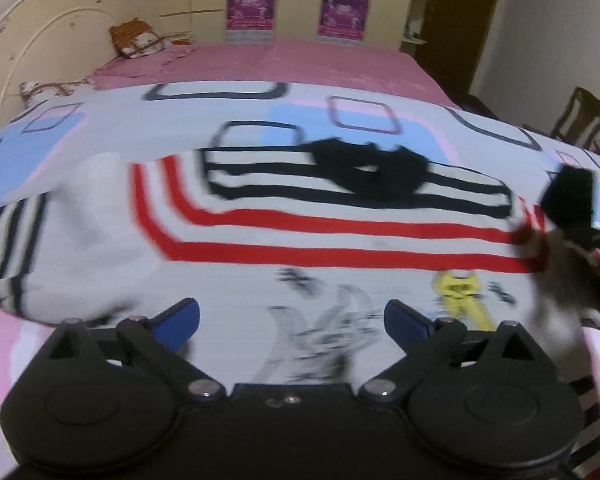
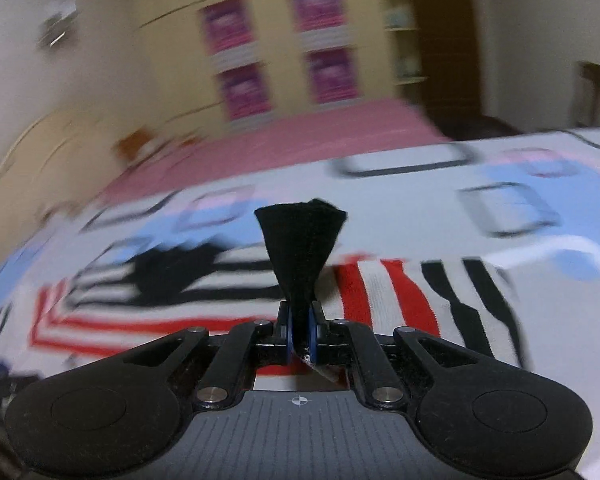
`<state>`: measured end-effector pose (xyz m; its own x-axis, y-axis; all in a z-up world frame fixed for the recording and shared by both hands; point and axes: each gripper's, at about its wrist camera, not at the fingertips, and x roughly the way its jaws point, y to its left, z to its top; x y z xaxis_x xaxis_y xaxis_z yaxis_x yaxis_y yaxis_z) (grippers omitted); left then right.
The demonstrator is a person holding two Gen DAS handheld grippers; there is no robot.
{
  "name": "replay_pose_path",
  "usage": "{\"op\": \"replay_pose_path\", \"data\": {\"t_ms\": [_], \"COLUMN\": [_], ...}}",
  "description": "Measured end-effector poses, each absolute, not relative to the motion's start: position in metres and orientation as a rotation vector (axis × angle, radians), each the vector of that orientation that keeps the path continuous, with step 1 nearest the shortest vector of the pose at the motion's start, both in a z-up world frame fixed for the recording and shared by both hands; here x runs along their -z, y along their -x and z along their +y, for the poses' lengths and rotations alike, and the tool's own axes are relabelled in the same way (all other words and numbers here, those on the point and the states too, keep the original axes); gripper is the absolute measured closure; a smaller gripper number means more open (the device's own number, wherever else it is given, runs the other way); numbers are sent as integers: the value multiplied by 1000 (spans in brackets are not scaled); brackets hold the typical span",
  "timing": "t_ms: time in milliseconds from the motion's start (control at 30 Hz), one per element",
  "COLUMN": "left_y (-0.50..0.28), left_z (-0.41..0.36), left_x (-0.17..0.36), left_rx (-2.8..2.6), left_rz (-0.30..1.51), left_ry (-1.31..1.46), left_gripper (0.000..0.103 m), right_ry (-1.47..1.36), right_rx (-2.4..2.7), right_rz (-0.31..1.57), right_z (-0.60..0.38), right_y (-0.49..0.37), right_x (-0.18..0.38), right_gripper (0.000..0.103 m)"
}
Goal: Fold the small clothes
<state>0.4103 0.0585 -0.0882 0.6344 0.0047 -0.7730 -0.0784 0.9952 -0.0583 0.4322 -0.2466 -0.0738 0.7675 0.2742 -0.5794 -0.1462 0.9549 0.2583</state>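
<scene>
Striped shirt (image 1: 300, 216) spread flat on bed (image 1: 340, 60), long axis running side to side. Right gripper (image 2: 300, 330) pinched shut on black cuff (image 2: 300, 248), lifted at shirt's right end. Left gripper (image 1: 292, 316) wide, empty, over printed front.

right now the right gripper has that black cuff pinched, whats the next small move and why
Probably carry the black cuff across onto the striped sweater, since the right gripper is shut on it and the left gripper hangs open and empty.
</scene>
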Motion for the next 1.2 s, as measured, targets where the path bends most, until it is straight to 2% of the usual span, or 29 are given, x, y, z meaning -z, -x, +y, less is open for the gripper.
{"op": "replay_pose_path", "data": {"t_ms": [67, 233, 300, 367, 400, 433, 500, 533, 567, 667, 700, 733, 900, 967, 1033, 1067, 1100, 1133, 1167, 1200], "left_y": [-404, -389, -386, -386, -387, -390, -395, -400, -404, -421, -429, -436, -467, -478, -487, -489, -491, -494, -491, -488], "left_z": [83, 131, 140, 143, 142, 139, 130, 124, 119, 93, 83, 76, 46, 37, 30, 29, 28, 27, 30, 33], "left_x": [89, 93, 93, 92, 92, 91, 91, 92, 94, 102, 109, 115, 138, 140, 141, 140, 138, 138, 132, 123], "left_rx": [-48, 0, 30, 50, 63, 73, 112, 138, 162, 268, 297, 318, 329, 322, 313, 311, 316, 316, 314, 313], "left_rz": [883, 884, 873, 857, 854, 849, 839, 842, 845, 866, 888, 907, 947, 954, 960, 960, 952, 948, 928, 873], "left_ry": [125, 243, 276, 292, 303, 311, 318, 326, 338, 391, 420, 448, 488, 461, 417, 391, 369, 345, 334, 324], "left_gripper": [10, 38, 39, 35, 21, 12, 13, 15, 16, 27, 31, 33, 38, 51, 76, 82, 94, 97, 97, 97], "right_ry": [-161, -63, -38, -15, -6, 3, 1, 0, 6, -36, -47, -47, -81, -111, -138, -147, -161, -179, -186, -187], "right_rx": [-303, -414, -427, -408, -394, -384, -387, -371, -354, -368, -362, -347, -175, -86, -21, -7, 2, 9, 9, 2], "right_rz": [689, 740, 769, 776, 756, 749, 743, 720, 697, 705, 714, 724, 750, 774, 773, 776, 792, 818, 831, 838], "right_z": [-206, -135, -115, -111, -110, -110, -110, -113, -116, -135, -148, -154, -210, -234, -254, -259, -261, -264, -265, -263], "right_y": [-432, -431, -428, -435, -434, -430, -427, -422, -421, -409, -401, -397, -376, -379, -385, -390, -398, -409, -413, -420], "right_x": [79, 102, 115, 129, 131, 131, 127, 122, 117, 111, 110, 109, 108, 113, 115, 116, 119, 124, 128, 131], "right_gripper": [96, 96, 96, 96, 96, 90, 65, 44, 40, 43, 52, 57, 56, 56, 56, 56, 57, 59, 74, 75]}}
